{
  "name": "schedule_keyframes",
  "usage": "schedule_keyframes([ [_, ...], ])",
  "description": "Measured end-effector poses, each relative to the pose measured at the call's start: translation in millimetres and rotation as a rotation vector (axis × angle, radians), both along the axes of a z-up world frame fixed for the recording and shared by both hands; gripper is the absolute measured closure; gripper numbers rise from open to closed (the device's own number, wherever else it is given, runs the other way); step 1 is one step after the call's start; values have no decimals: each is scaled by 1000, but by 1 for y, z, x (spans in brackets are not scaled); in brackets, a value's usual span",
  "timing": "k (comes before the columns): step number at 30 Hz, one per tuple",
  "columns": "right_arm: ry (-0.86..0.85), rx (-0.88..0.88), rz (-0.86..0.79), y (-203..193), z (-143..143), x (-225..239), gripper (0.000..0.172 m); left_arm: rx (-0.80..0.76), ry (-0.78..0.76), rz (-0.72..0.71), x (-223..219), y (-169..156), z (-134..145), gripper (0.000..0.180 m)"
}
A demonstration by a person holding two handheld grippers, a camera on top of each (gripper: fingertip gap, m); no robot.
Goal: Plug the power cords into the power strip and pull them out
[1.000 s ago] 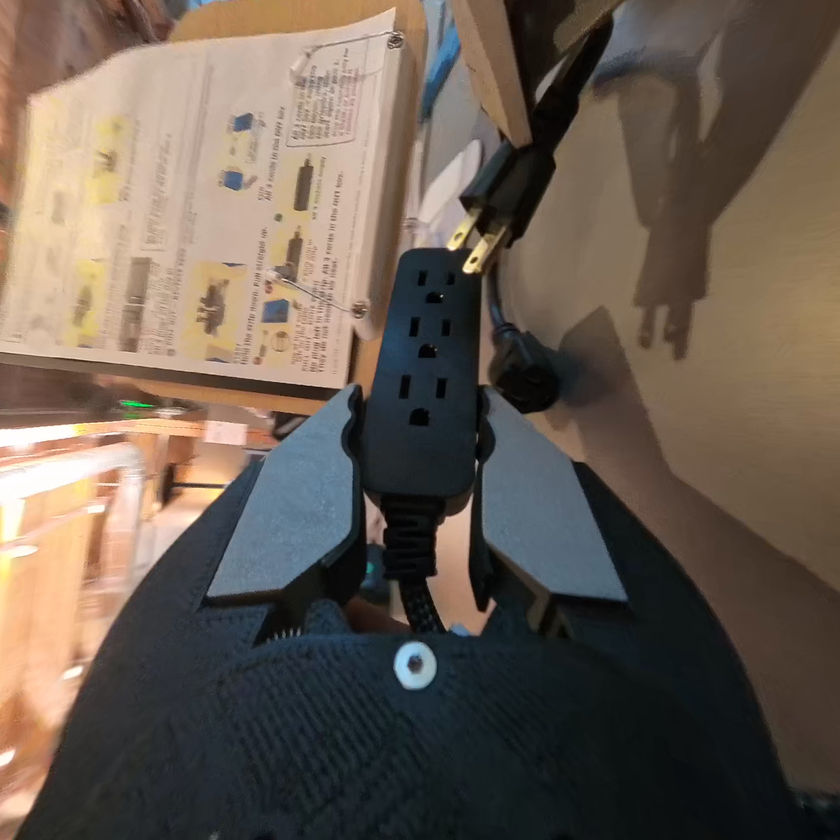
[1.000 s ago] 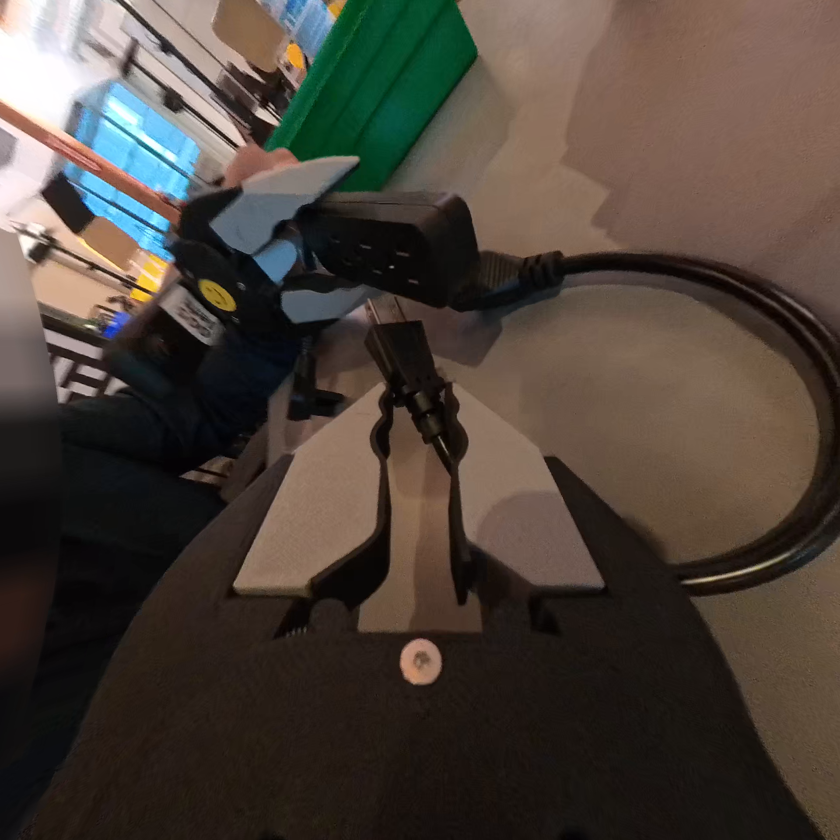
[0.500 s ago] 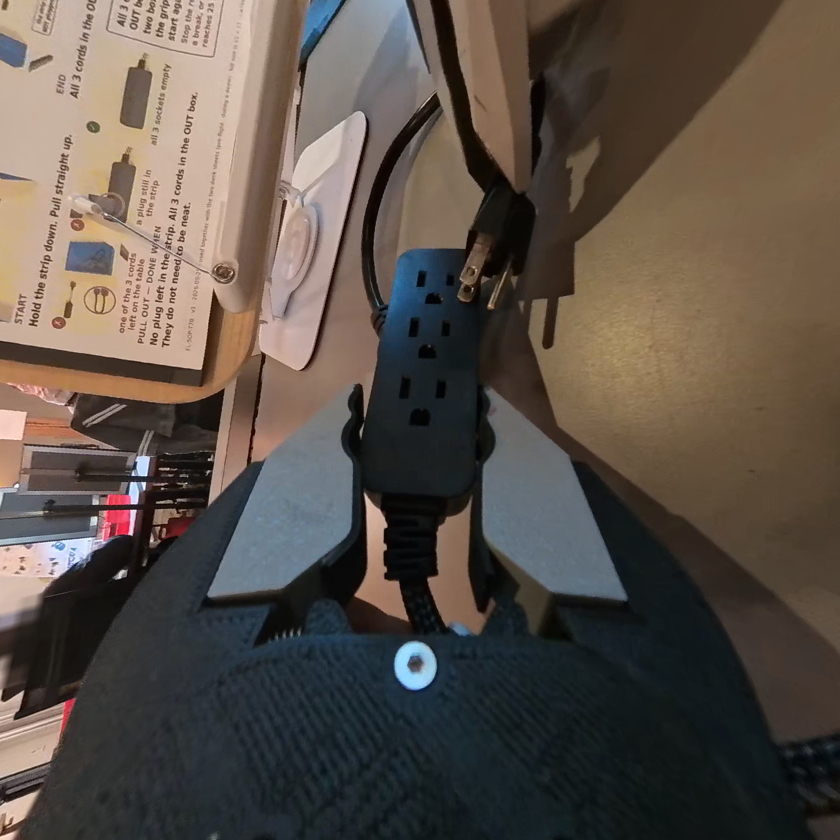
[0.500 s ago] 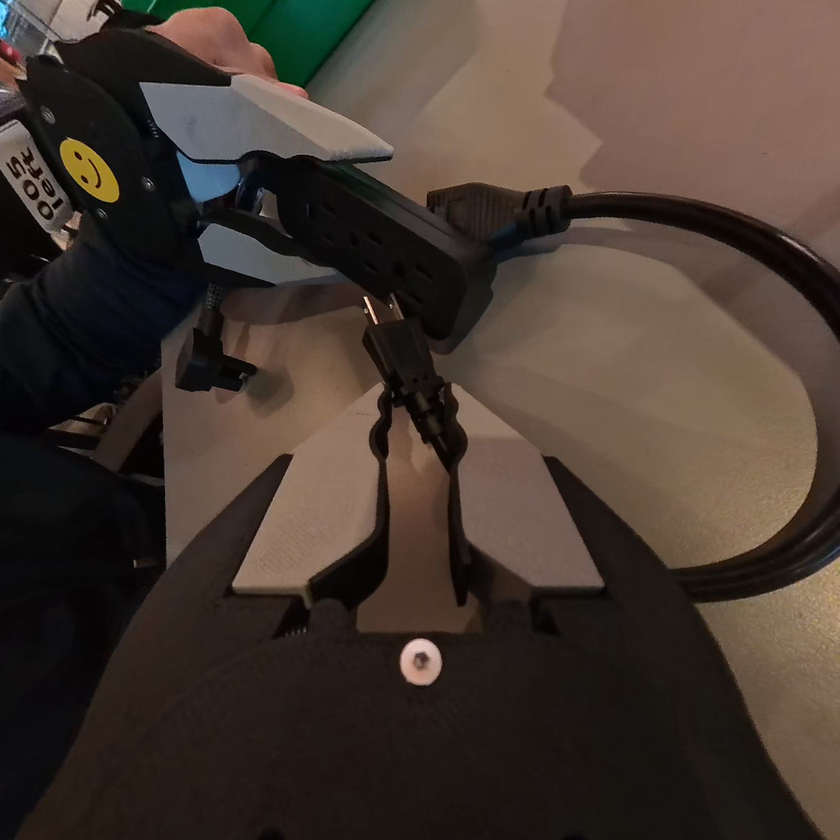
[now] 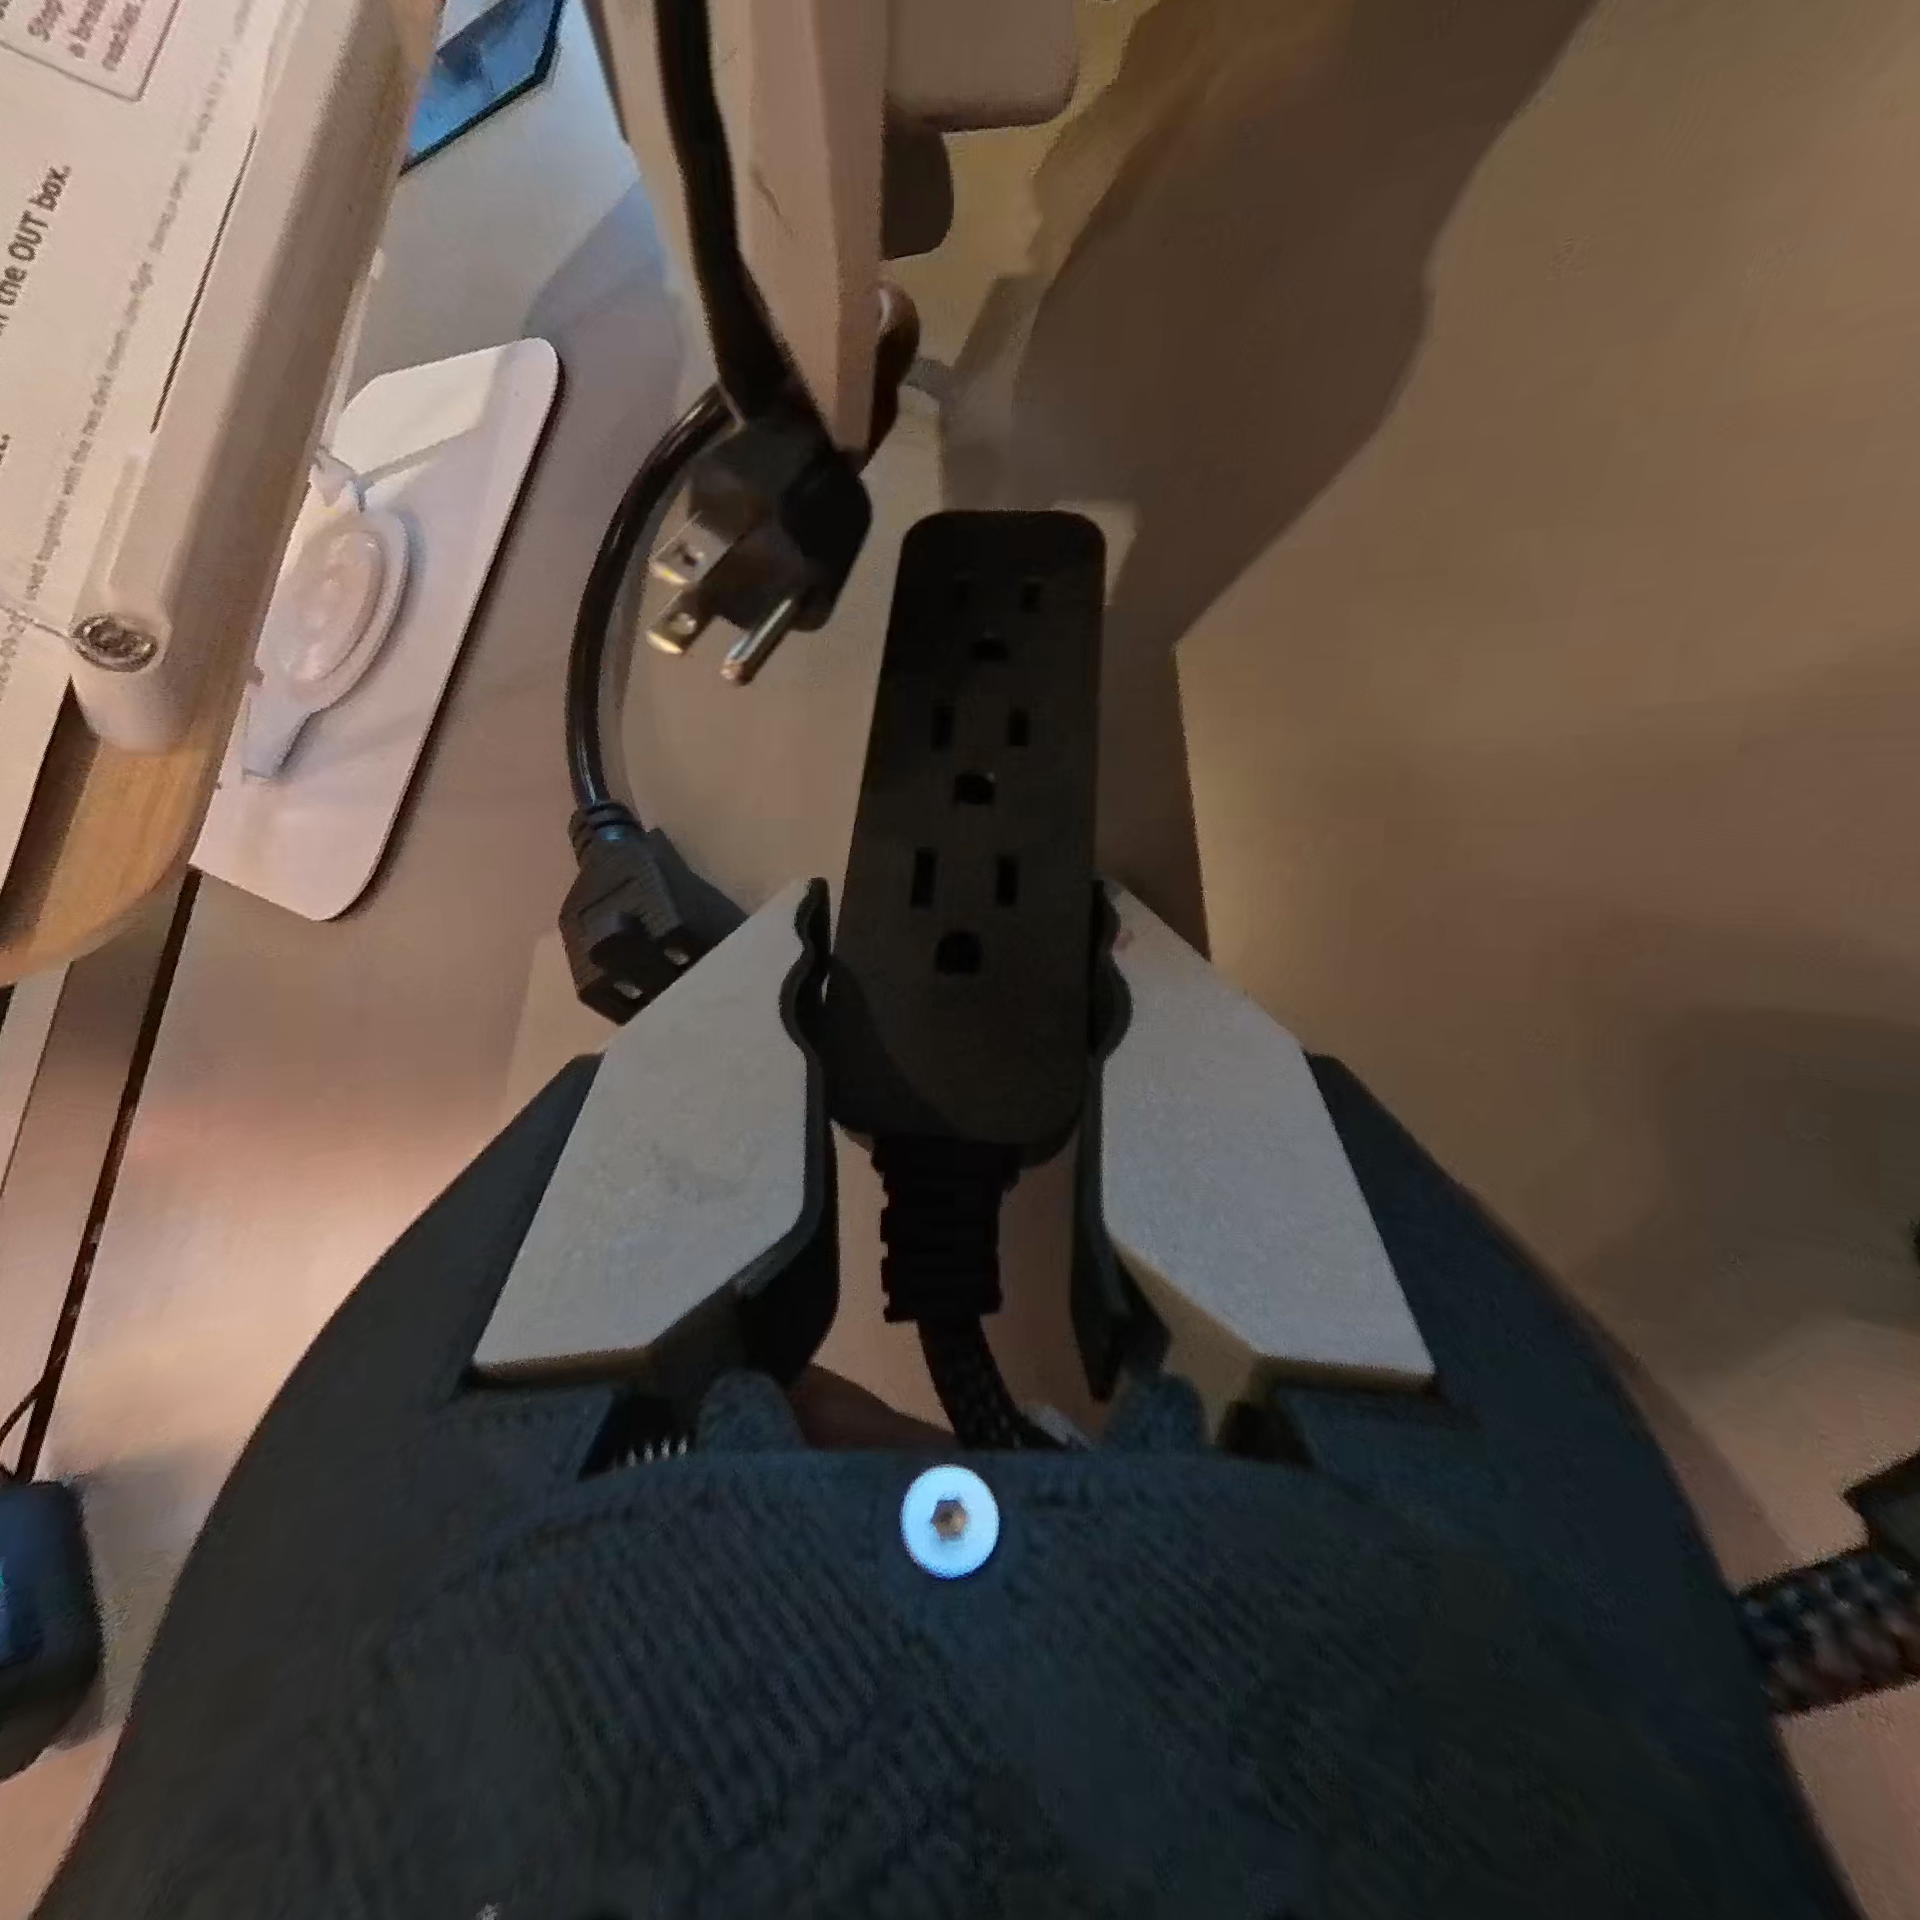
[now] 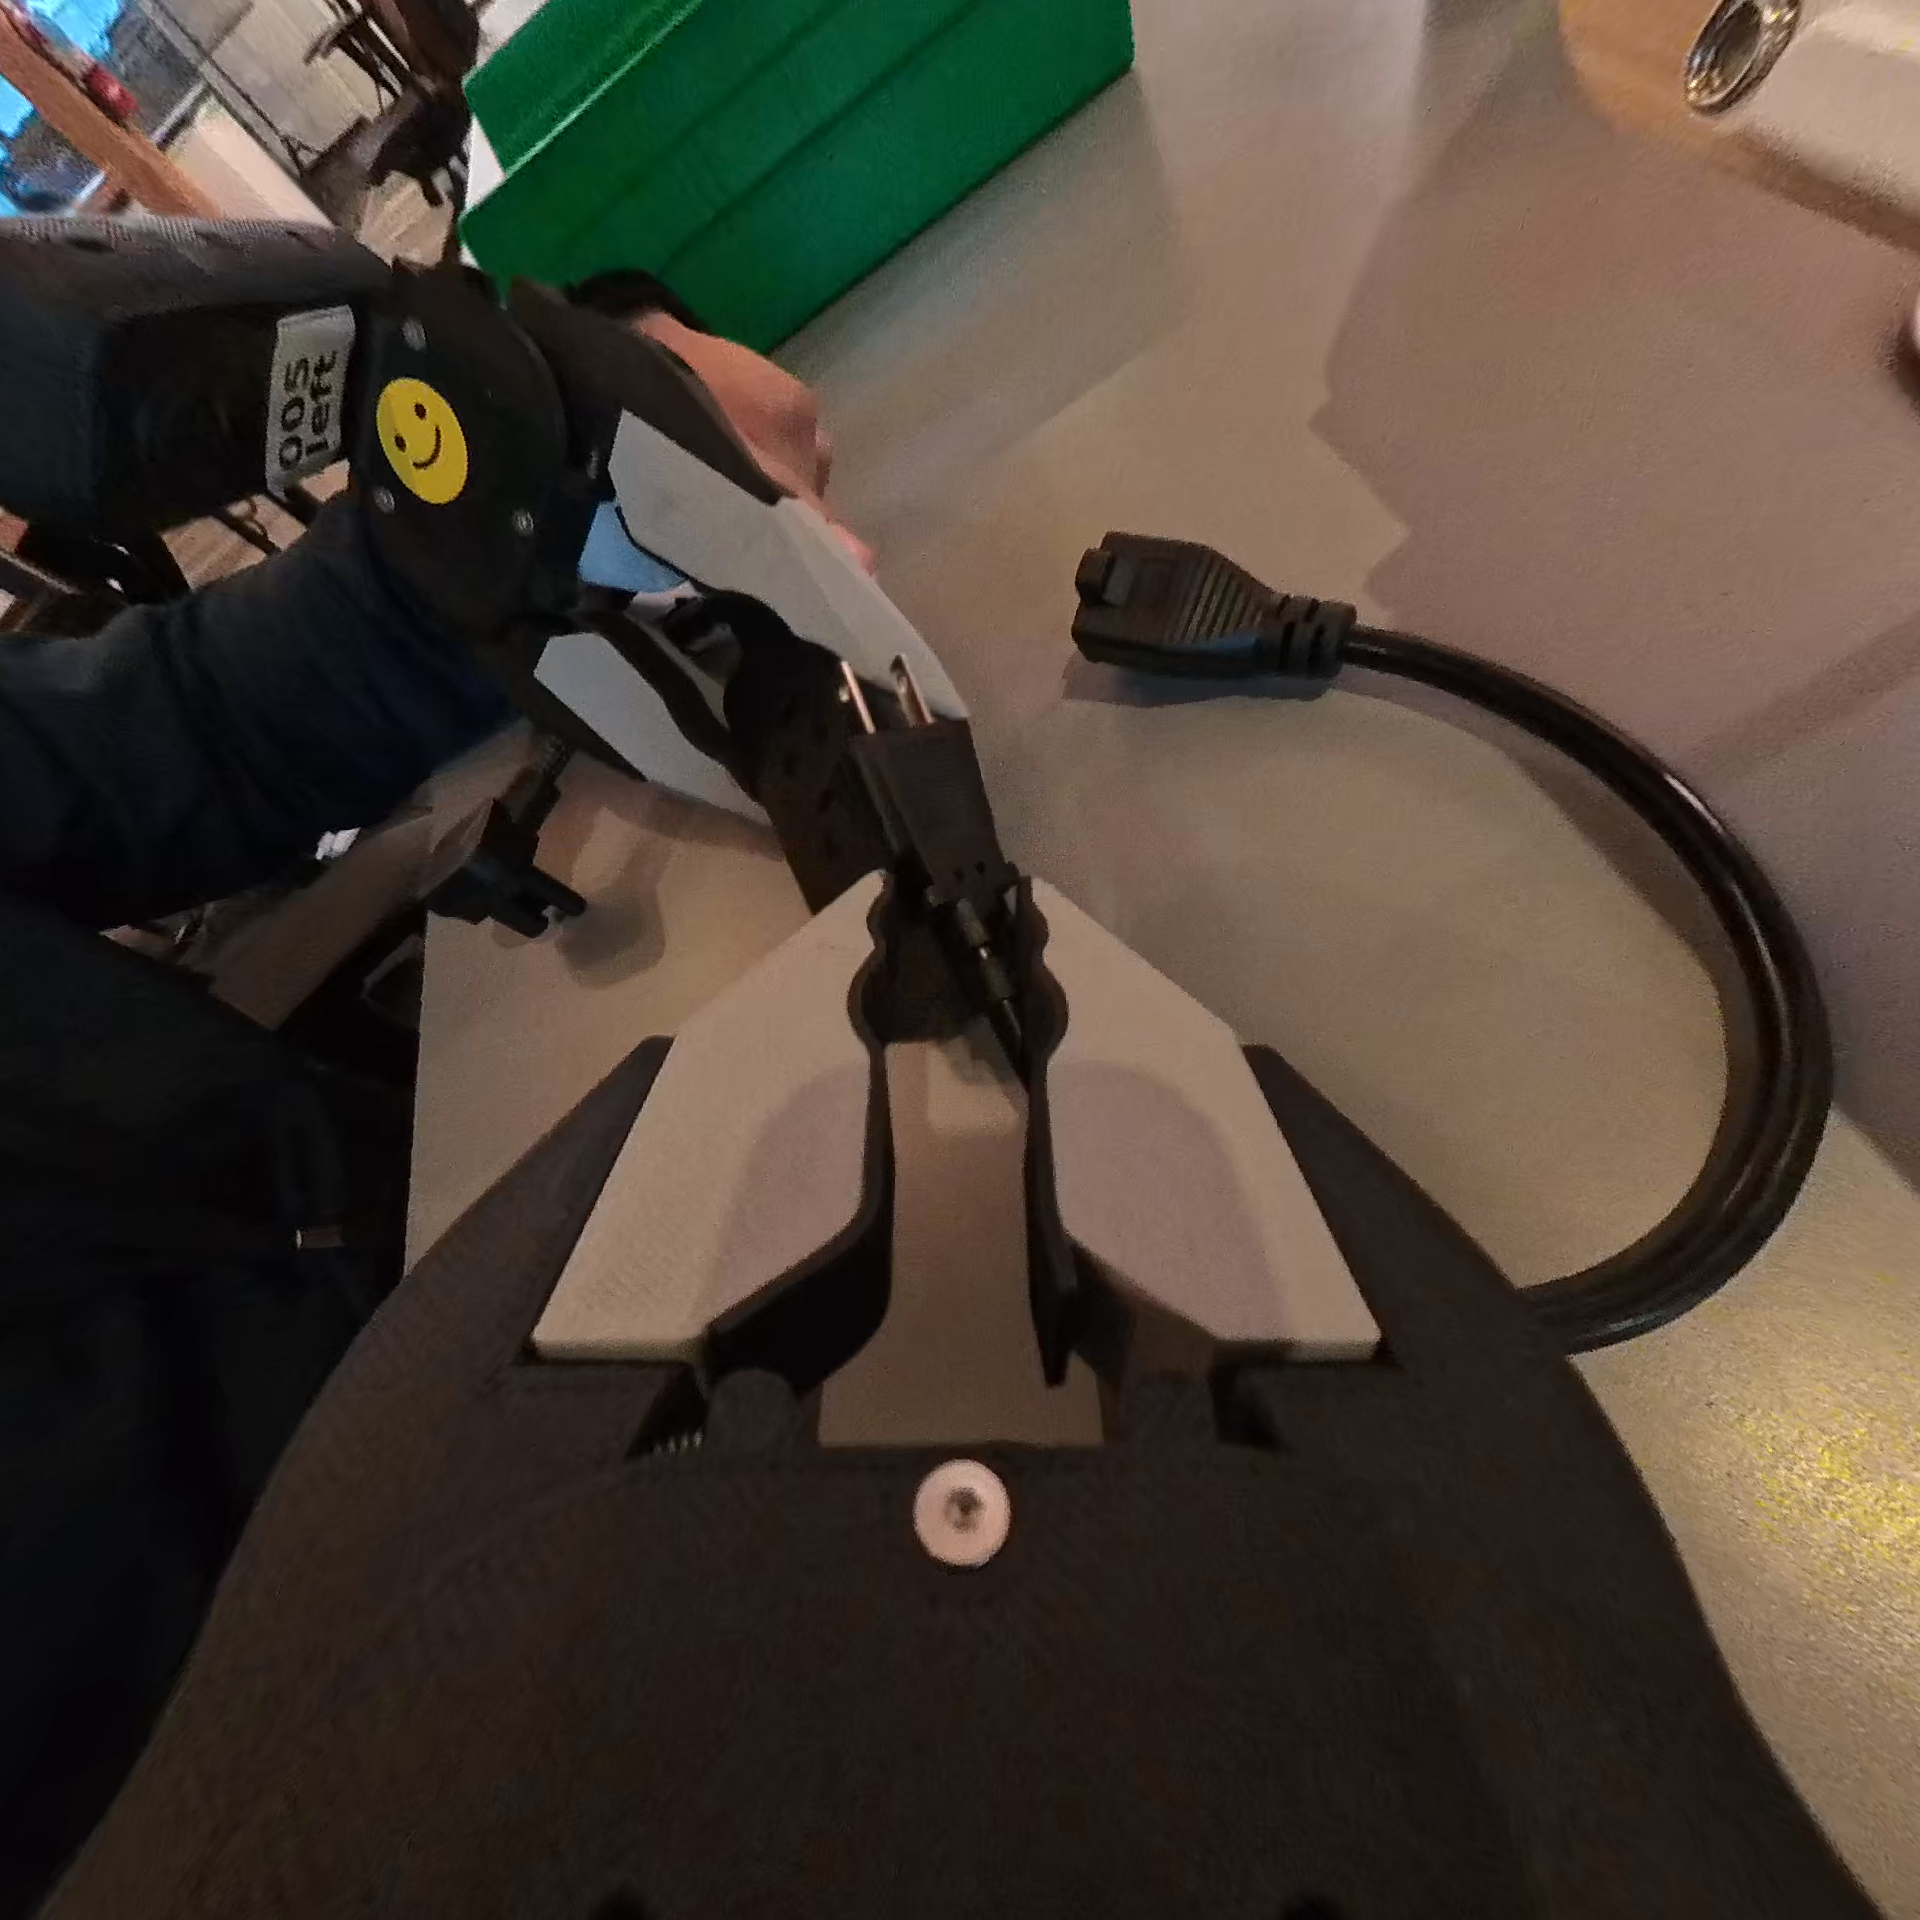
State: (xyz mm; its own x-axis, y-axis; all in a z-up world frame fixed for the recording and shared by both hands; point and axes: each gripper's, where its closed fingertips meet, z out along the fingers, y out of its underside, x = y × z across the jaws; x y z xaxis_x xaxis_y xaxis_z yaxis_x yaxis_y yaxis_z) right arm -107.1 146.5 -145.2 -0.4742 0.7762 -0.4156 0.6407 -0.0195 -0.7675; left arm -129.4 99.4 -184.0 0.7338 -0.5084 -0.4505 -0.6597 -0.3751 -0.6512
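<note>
Gripping one three-outlet power strip (image 5: 977,831), left jaws; one plug (image 6: 930,800) clamped in right jaws.

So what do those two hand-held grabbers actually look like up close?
Each gripper, left and right, has a black textured body, a white centre screw and pale grey wedge jaws with black wavy inner edges. The left carries a round yellow smiley sticker and a grey label; the person wears dark sleeves.

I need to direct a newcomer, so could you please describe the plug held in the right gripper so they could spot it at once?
Start at the black power strip; left of its far end hangs the black plug, pinched by the right gripper. Unlike the cord's socket end on the table, it shows three bare metal prongs.
</note>
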Motion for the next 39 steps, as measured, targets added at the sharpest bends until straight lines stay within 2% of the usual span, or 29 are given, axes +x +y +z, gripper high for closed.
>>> schedule_keyframes([
  [5,29,19,-16,0,2,-3,153,32,19,-14,6,5,1,134],
  [14,48,19,-35,2,5,-5,153,-54,-152,-19,19,-1,-3,134],
  [16,51,20,-36,3,6,-5,153,-27,-168,1,16,2,3,124],
  [20,43,2,-43,3,8,-4,153,114,-176,30,4,3,37,125],
  [23,19,-33,-37,1,8,-4,153,284,-11,36,-3,6,58,133],
  [29,-76,-120,-36,-6,1,-2,153,451,489,-10,14,18,62,128],
  [35,-141,-311,11,-17,13,6,153,488,766,-12,8,24,60,131],
  [39,-179,-358,46,-27,14,10,153,536,884,-34,13,27,64,155],
])
